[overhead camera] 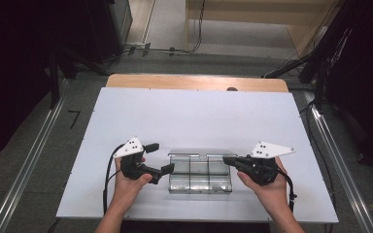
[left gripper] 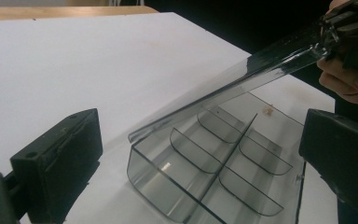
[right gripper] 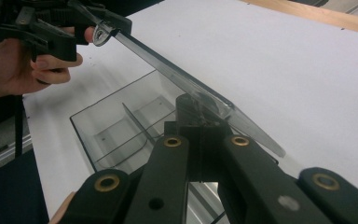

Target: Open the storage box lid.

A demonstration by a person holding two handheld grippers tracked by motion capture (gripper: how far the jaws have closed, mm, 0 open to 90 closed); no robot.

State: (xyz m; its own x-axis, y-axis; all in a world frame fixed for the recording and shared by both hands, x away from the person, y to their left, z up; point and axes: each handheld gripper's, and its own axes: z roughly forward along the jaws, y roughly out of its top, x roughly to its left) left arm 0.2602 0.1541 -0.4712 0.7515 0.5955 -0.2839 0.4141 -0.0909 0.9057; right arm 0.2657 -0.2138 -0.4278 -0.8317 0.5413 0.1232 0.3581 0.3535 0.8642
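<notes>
A clear plastic compartment box (overhead camera: 200, 180) lies near the table's front edge, its dividers visible inside (left gripper: 214, 172). Its hinged lid (left gripper: 242, 84) is tilted up off the box. My right gripper (overhead camera: 228, 160) is shut on the lid's right end, and the pinch shows at its jaw tips (right gripper: 198, 109), with the lid (right gripper: 177, 79) running away over the box (right gripper: 116, 121). My left gripper (overhead camera: 160, 158) stands open at the box's left end. Its two jaws (left gripper: 200, 158) are spread wide, with the lid's free end just ahead and nothing pressed between them. The left gripper (right gripper: 81, 30) also appears beyond the lid's far end.
The white table top (overhead camera: 194, 111) stretches bare behind the box, ending at a wooden strip (overhead camera: 196, 81) at the far edge. Metal rails (overhead camera: 24, 170) run along the floor on both sides. Cables lie on the floor beyond the table.
</notes>
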